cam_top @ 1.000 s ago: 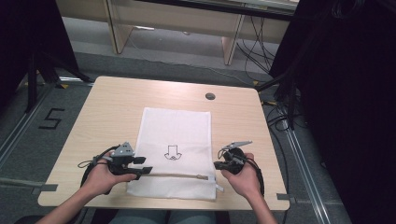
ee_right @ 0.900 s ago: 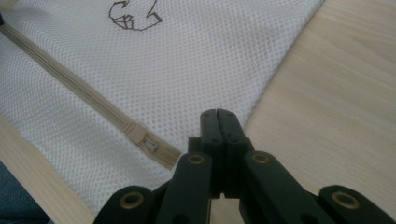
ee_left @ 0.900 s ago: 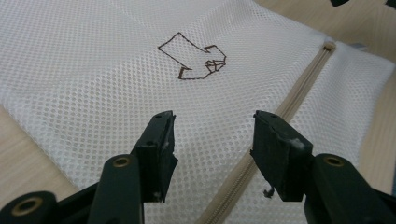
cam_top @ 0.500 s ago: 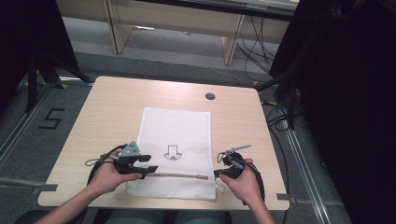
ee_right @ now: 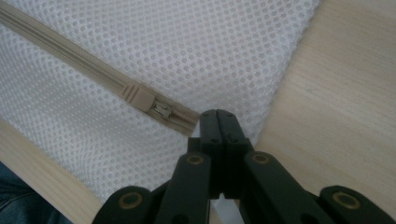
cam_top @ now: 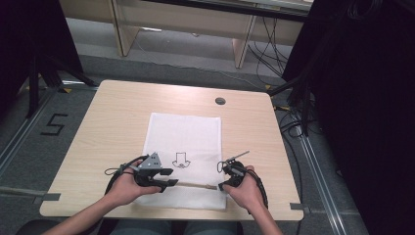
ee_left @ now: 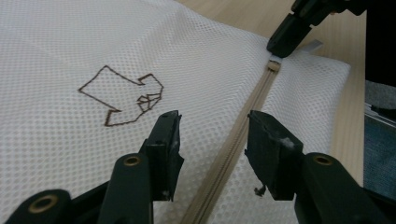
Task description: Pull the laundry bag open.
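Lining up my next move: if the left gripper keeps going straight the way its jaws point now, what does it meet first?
Probably the right gripper, shut at the zipper's far end. The left gripper, jaws just closing, straddles the zipper low over the mesh bag, so it might scrape that first; depth is unclear.

The left tool (cam_top: 169,177) has slid from the left edge of the mesh bag (cam_top: 186,132) inward over the cloth, and its jaws have just been closing, astride the zipper (ee_left: 243,140) without pressing it. The right tool (cam_top: 224,185) has dipped slightly at the zipper's far end.
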The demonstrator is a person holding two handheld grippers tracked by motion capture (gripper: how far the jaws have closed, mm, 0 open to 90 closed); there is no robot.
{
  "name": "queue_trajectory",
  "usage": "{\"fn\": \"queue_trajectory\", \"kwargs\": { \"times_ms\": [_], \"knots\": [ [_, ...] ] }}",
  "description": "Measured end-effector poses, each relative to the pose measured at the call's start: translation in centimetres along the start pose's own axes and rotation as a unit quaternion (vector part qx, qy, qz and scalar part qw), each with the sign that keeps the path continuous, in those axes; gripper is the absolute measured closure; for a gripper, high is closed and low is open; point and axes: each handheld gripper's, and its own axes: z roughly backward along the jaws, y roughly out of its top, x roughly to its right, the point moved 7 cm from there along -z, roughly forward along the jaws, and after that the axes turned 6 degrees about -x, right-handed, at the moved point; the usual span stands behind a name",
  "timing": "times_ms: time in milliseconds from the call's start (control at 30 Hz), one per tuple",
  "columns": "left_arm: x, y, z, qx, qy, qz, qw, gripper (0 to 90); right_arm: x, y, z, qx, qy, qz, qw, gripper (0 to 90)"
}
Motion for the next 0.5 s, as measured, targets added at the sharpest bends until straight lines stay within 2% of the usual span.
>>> {"fn": "queue_trajectory", "kwargs": {
  "times_ms": [33, 100, 133, 167, 267, 300, 333, 367, 400, 433, 500],
  "knots": [
    [0.1, 0.1, -0.2, 0.002, 0.006, -0.007, 1.0000, 55.1, -0.2, 0.0, 0.1, -0.006, -0.006, -0.007, 0.9999, 90.0],
    [0.6, 0.3, -0.4, 0.000, 0.002, -0.008, 1.0000, 55.7, -0.2, 0.0, 0.1, -0.002, -0.012, 0.011, 0.9999, 90.0],
    [0.6, 0.5, -0.4, 0.001, 0.001, -0.017, 0.9999, 55.9, -0.3, 0.0, 0.1, 0.000, -0.019, 0.006, 0.9998, 90.0],
    [0.8, 0.6, -0.6, 0.003, -0.002, -0.009, 0.9999, 56.1, -0.2, 0.0, -0.1, 0.005, -0.026, 0.007, 0.9996, 90.0],
    [1.2, 0.9, -1.3, -0.010, -0.012, -0.018, 0.9997, 56.1, -0.2, 0.0, -0.1, 0.003, -0.026, 0.006, 0.9996, 90.0],
    [1.4, 1.1, -1.6, -0.010, -0.015, -0.021, 0.9996, 56.1, -0.3, -0.1, 0.0, -0.009, -0.024, 0.001, 0.9997, 90.0],
    [1.5, 1.2, -1.8, -0.014, -0.017, -0.025, 0.9995, 56.2, -0.2, -0.1, 0.0, -0.008, -0.022, 0.003, 0.9997, 90.0],
    [1.5, 1.4, -2.0, -0.015, -0.019, -0.029, 0.9993, 56.5, -0.3, 0.1, -0.1, 0.005, -0.015, 0.010, 0.9998, 90.0],
    [1.6, 1.6, -2.2, -0.017, -0.022, -0.031, 0.9991, 56.5, -0.2, 0.0, -0.1, -0.001, -0.025, 0.004, 0.9997, 90.0],
    [1.7, 1.8, -2.5, -0.016, -0.025, -0.028, 0.9992, 56.6, -0.2, 0.1, -0.2, 0.006, -0.027, 0.005, 0.9996, 90.0],
    [1.8, 2.2, -2.8, -0.017, -0.026, -0.034, 0.9989, 57.3, -0.3, 0.0, 0.0, -0.001, -0.019, 0.008, 0.9998, 90.0]
  ]
}}
